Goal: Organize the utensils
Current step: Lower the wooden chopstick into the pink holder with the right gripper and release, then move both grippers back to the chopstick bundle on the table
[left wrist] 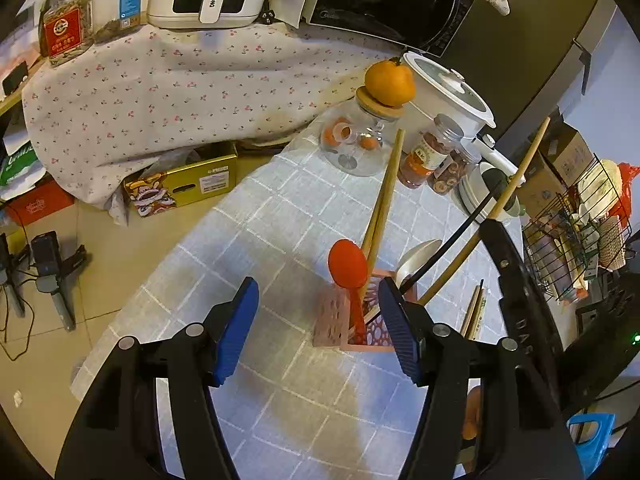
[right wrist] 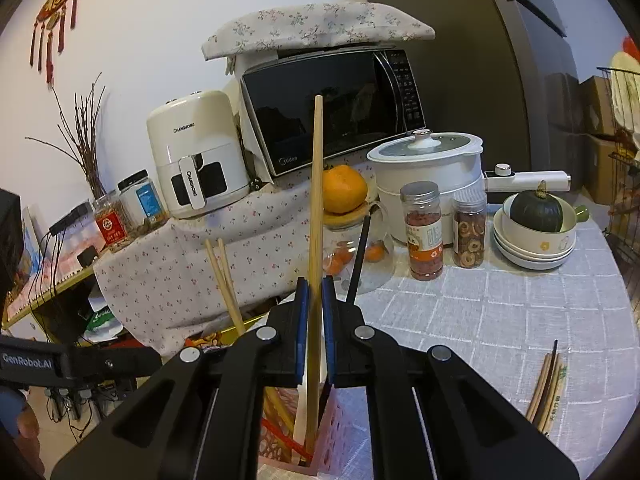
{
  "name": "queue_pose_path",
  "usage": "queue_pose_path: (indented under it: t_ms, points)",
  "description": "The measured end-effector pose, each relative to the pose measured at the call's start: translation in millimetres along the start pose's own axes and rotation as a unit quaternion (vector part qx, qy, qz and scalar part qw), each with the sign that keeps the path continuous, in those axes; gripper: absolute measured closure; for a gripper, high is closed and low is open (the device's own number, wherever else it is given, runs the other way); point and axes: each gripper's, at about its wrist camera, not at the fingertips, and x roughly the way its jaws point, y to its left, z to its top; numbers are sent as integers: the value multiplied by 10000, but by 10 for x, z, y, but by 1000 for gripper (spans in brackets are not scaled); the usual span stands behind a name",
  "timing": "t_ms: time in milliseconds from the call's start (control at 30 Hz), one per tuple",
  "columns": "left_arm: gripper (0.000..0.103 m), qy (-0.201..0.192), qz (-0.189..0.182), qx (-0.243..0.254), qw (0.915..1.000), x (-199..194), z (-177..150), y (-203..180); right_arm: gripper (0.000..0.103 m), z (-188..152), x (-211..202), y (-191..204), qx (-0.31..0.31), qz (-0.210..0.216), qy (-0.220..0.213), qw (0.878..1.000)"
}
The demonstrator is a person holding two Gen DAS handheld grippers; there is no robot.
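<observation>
A pink perforated utensil holder (left wrist: 334,322) stands on the grey checked table (left wrist: 280,208). It holds a red spoon (left wrist: 348,266), a white spoon (left wrist: 416,262), wooden chopsticks (left wrist: 386,196) and a black stick. My left gripper (left wrist: 316,332) is open and empty, just in front of the holder. My right gripper (right wrist: 315,300) is shut on a long wooden chopstick (right wrist: 316,208) that stands upright with its lower end in the holder (right wrist: 344,436). That chopstick shows in the left wrist view (left wrist: 516,180). More chopsticks (right wrist: 548,388) lie loose on the table to the right.
A glass jar (left wrist: 356,140) topped by an orange (left wrist: 390,82), two snack jars (right wrist: 424,232), a white pot (right wrist: 432,172) and stacked bowls with a squash (right wrist: 536,220) stand at the table's far side. A wire dish rack (left wrist: 576,232) is on the right.
</observation>
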Motion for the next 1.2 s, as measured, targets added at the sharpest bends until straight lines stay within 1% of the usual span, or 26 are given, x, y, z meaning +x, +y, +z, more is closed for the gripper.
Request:
queue_pose_path:
  t_ms: [200, 267, 333, 500, 567, 633, 667, 700, 733, 833, 900, 967, 1033, 1067, 1133, 1200]
  points:
    - [44, 23, -8, 26, 10000, 0, 0, -15, 95, -38, -3, 32, -144, -70, -2, 9999]
    - [44, 8, -28, 28, 10000, -9, 10, -19, 94, -62, 6, 26, -154, -92, 93, 9998]
    - [44, 1, -47, 43, 10000, -18, 8, -31, 93, -59, 1, 13, -146, -15, 258, 9996]
    - [44, 8, -93, 125, 9999, -29, -23, -86, 93, 35, -135, -57, -94, 16, 345, 9994]
    - [44, 23, -111, 148, 9998, -27, -27, -99, 86, 83, -188, -116, -23, -8, 421, 9991]
    - [44, 28, -139, 152, 9998, -37, -33, -117, 85, 140, -271, -182, 23, -42, 533, 9986]
    - [44, 23, -157, 159, 9997, -46, -35, -129, 83, 174, -315, -213, 40, -53, 602, 9982]
    - [44, 12, -172, 169, 9997, -55, -41, -140, 80, 200, -346, -236, 54, -73, 676, 9977]
    - [44, -8, -195, 196, 9996, -70, -43, -165, 78, 240, -382, -270, 65, -108, 820, 9966]
    - [44, -39, -239, 294, 9993, -92, -71, -244, 78, 348, -513, -390, 115, -124, 1204, 9926]
    - [44, -44, -282, 399, 9988, -109, -99, -332, 77, 432, -623, -514, 188, -211, 1372, 9901]
    - [43, -42, -329, 494, 9982, -117, -128, -416, 72, 491, -710, -635, 341, -296, 1449, 9884]
    - [43, -50, -363, 603, 9975, -120, -159, -516, 61, 543, -809, -820, 592, -414, 1541, 9854]
    - [43, -54, -389, 698, 9968, -120, -188, -594, 60, 547, -825, -879, 681, -448, 1619, 9834]
    - [43, -9, -464, 877, 9951, -112, -257, -753, 60, 516, -845, -1043, 931, -481, 1926, 9757]
    - [43, 49, -545, 1040, 9931, -102, -332, -900, 60, 465, -873, -1187, 1117, -582, 2127, 9690]
